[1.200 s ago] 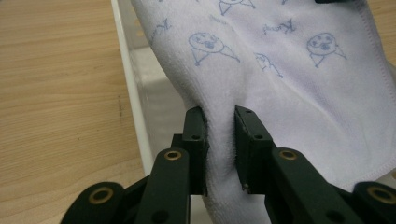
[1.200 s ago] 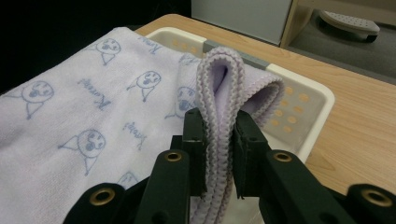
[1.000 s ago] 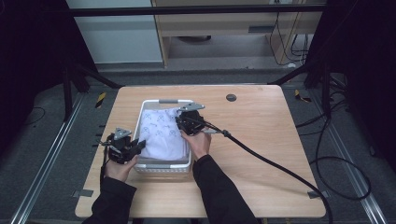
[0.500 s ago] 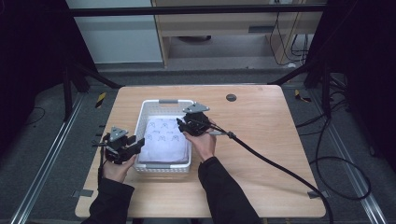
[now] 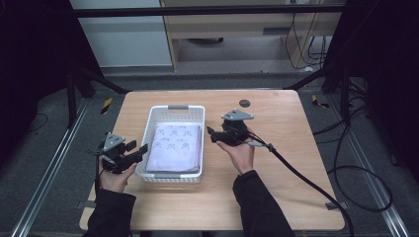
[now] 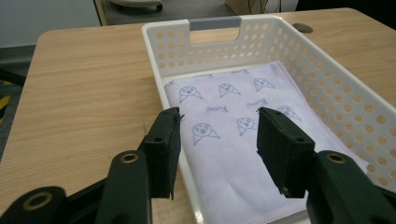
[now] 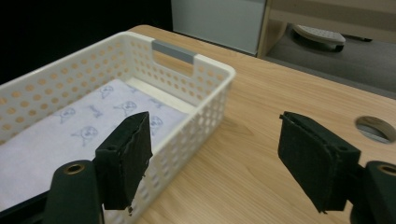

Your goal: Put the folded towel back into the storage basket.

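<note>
Grippers come first: we see the left gripper (image 5: pixel 132 153) held just outside the left wall of the basket (image 5: pixel 173 108), near its front left corner, with jaws spread apart and nothing between them. The right gripper (image 5: pixel 216 134) is held over bare wood just beside the basket's right wall, its jaws also wide apart and empty.

Inside the white perforated basket lies a folded cloth (image 5: pixel 175 145), pale lilac with small printed animal faces and short words. It lies flat on the bottom and covers most of it, and a narrow strip of bottom stays free at the far end, under the grey handle (image 5: pixel 178 106).

The basket stands on the wooden table (image 5: pixel 286 168), somewhat left of the middle, its long sides running from front to back. Right of it the table is open up to the right edge, and only the cable (image 5: pixel 306 177) of the right gripper crosses this part. A small round hole (image 5: pixel 244 102) sits near the back edge.

In the left gripper view we can read the stitched hem (image 6: pixel 261 217) of the cloth and the drawings clearly; the high view gives them only as faint marks. The right gripper view shows the basket's wall holes from outside.
</note>
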